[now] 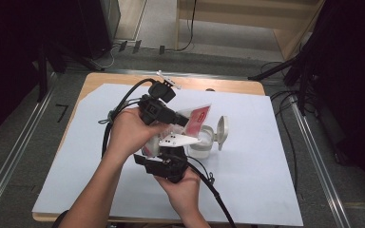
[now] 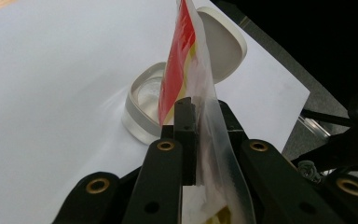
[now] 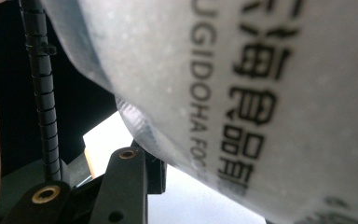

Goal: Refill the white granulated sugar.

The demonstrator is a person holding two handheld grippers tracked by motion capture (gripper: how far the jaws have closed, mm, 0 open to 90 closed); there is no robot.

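Observation:
A clear plastic packet [image 1: 199, 116] with a red printed end hangs tilted over a small round white container [image 1: 202, 145] whose flip lid [image 1: 222, 130] stands open. My left gripper [image 1: 185, 121] is shut on the packet's upper part; in the left gripper view the packet [image 2: 186, 51] rises between the jaws of that gripper [image 2: 203, 109], above the container [image 2: 137, 112] and its lid [image 2: 223, 46]. My right gripper [image 1: 157, 154] comes up from below and holds the packet's lower end. In the right gripper view the packet [image 3: 261, 93], with black lettering, hides one jaw of the gripper [image 3: 163, 163].
A large white paper sheet [image 1: 266, 156] covers the wooden table [image 1: 123, 78]. Black cables [image 1: 119, 107] trail from both grippers. Dark stands and legs [image 1: 304, 66] surround the table, with metal rails [image 1: 313, 152] at both sides.

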